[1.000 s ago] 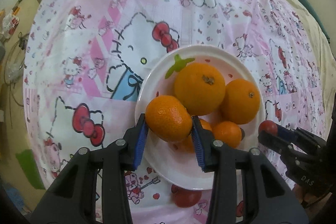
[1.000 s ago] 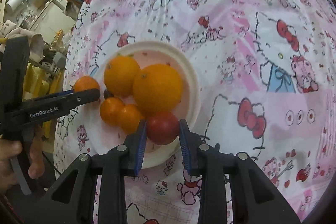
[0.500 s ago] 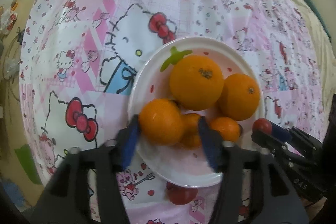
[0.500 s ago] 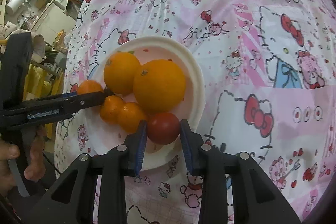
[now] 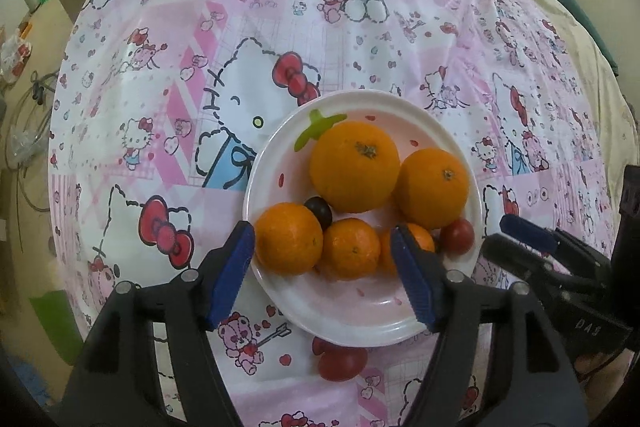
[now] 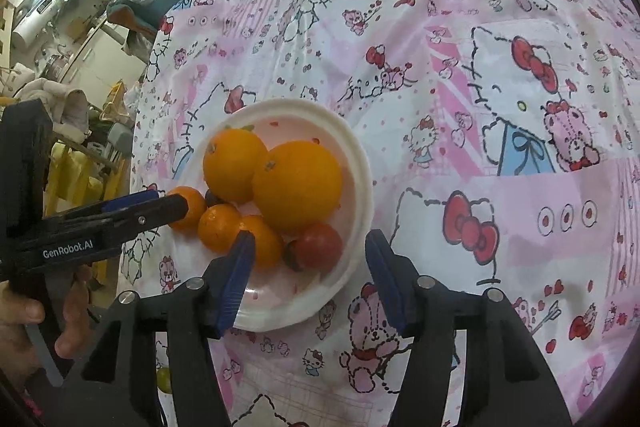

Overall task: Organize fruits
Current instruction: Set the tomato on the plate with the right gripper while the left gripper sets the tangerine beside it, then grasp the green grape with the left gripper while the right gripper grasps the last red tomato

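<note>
Left gripper (image 5: 322, 277) jaws spread wide, gripping nothing; hovers over near rim of white plate (image 5: 352, 323). Mandarin (image 5: 289, 238) sits on plate just inside its left finger, close to the blue pad, contact unclear. 2nd small mandarin (image 5: 351, 248) lies between the fingers, touching the 1st. 3rd small one (image 5: 418, 235) partly hidden behind right finger. Dark grape (image 5: 319, 211) just beyond, wedged between 1st mandarin and big orange (image 5: 354, 166). 2nd orange (image 5: 434, 183) right of the big one, touching it. Red tomato (image 5: 458, 235) at plate's right edge. Another tomato (image 5: 342, 363) on the tablecloth (image 5: 160, 107) off the plate, below its near rim, between the left gripper's arms.

Right gripper (image 6: 308, 277) also spread apart, empty, over near-right rim of the plate (image 6: 352, 155). Tomato (image 6: 320, 246) lies on plate just ahead between its fingers, touching neither. Greenish grape (image 6: 163, 379) on cloth far left, beside the gripper body.
</note>
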`<state>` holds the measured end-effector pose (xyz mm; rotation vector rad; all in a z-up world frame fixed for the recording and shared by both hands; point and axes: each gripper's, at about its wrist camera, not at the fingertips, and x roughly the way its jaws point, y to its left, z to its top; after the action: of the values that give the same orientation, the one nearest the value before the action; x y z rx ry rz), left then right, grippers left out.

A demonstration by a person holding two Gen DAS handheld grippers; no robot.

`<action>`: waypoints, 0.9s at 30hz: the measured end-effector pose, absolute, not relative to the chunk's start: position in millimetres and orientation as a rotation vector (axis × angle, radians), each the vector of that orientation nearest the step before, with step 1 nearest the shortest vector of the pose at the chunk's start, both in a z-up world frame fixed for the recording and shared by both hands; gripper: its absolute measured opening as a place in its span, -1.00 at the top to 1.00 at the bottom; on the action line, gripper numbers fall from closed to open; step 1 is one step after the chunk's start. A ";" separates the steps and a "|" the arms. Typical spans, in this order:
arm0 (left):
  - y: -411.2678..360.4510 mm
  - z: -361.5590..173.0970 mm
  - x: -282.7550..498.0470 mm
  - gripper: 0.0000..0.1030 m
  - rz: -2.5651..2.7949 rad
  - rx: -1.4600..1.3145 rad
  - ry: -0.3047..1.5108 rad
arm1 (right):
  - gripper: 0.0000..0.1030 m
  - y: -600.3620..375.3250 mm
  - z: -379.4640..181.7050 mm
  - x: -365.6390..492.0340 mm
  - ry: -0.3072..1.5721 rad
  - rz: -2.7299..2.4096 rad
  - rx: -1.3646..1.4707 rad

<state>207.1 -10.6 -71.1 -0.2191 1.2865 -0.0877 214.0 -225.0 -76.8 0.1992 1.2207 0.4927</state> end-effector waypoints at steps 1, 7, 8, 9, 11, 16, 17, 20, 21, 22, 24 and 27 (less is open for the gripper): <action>-11.5 -70.3 206.1 -0.30 -0.097 -0.216 1.286 | -0.16 -225.6 -76.1 214.3 1.219 0.491 0.200; -11.1 -64.8 199.2 -0.30 -0.116 -0.224 1.276 | -0.16 -230.7 -67.6 213.0 1.196 0.480 0.228; -11.0 -64.0 198.5 -0.30 -0.118 -0.228 1.275 | -0.16 -231.5 -66.1 211.4 1.193 0.478 0.232; -11.1 -63.4 197.9 -0.30 -0.120 -0.231 1.274 | -0.16 -231.6 -64.7 209.5 1.190 0.478 0.234; -11.2 -61.8 195.3 -0.30 -0.125 -0.234 1.272 | -0.16 -231.1 -62.4 206.0 1.186 0.479 0.231; -8.9 -51.3 184.0 -0.30 -0.125 -0.257 1.254 | -0.16 -232.3 -54.4 198.5 1.173 0.486 0.241; -7.9 -44.7 178.2 -0.30 -0.107 -0.255 1.226 | -0.16 -232.9 -51.8 197.1 1.168 0.489 0.244; -10.1 -24.6 161.5 -0.30 -0.108 -0.216 1.152 | -0.19 -235.7 -43.6 191.6 1.154 0.496 0.260; -10.2 -20.1 156.9 -0.30 -0.108 -0.205 1.138 | -0.20 -237.2 -40.7 189.3 1.148 0.497 0.267; -9.6 -16.1 152.2 -0.30 -0.106 -0.202 1.125 | -0.20 -238.4 -38.2 187.3 1.144 0.498 0.272; -7.4 -11.5 143.7 -0.30 -0.106 -0.203 1.113 | -0.22 -240.6 -33.1 183.1 1.136 0.501 0.280; -5.3 -8.4 132.4 -0.30 -0.106 -0.192 1.110 | -0.33 -243.9 -27.5 177.4 1.125 0.491 0.287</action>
<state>132.4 -5.3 -8.4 -0.1917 1.1100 -0.1063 177.4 -243.9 -27.5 0.2874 1.1247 0.4908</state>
